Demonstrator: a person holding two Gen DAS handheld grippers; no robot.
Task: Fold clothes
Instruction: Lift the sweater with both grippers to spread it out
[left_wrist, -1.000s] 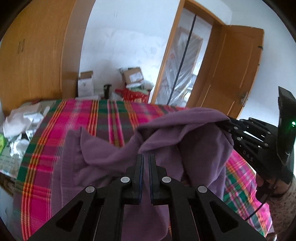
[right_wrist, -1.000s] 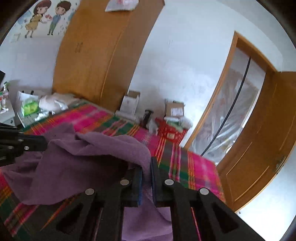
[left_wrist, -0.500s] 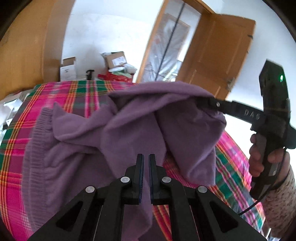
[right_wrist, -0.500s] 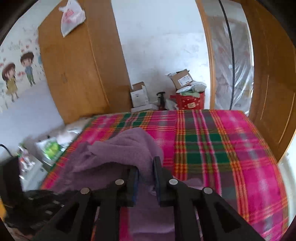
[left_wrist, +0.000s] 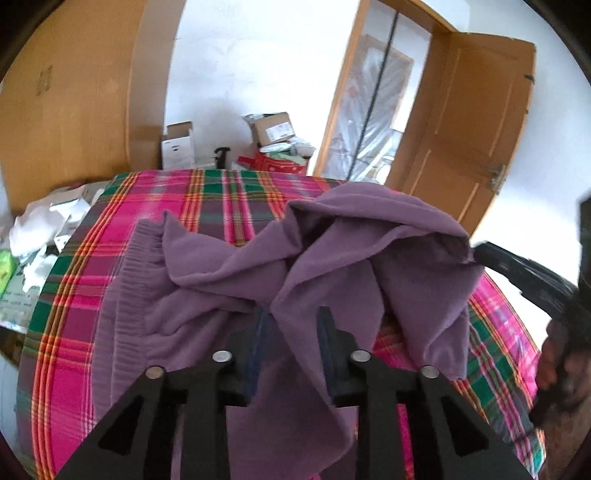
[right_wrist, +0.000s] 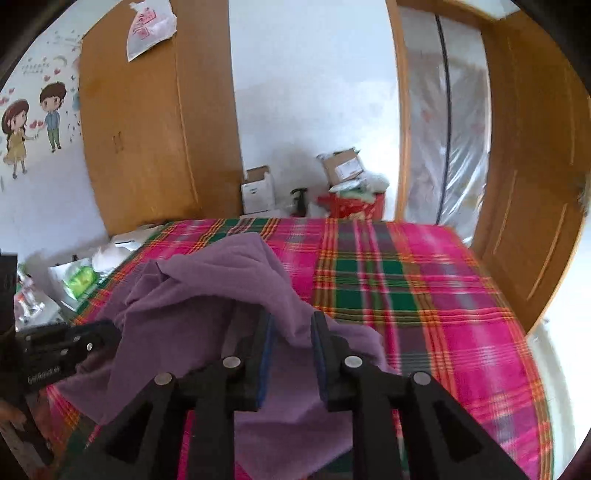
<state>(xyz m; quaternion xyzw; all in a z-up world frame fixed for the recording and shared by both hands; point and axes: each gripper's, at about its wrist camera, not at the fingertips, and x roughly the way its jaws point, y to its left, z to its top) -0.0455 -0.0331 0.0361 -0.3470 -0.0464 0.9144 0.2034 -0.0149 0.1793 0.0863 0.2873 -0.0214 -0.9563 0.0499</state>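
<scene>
While the purple sweater (left_wrist: 332, 266) lies bunched on the plaid bedspread (left_wrist: 229, 199), the left gripper (left_wrist: 291, 332) and right gripper (right_wrist: 291, 332) have just been opening, cloth loosely between spread jaws; letting go now risks a crooked, lumpy fold.

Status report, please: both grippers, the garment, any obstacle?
Left gripper, right gripper: jaws just opened, fabric between. Purple garment crumpled on plaid bed, unfolded. No obstacle.
</scene>
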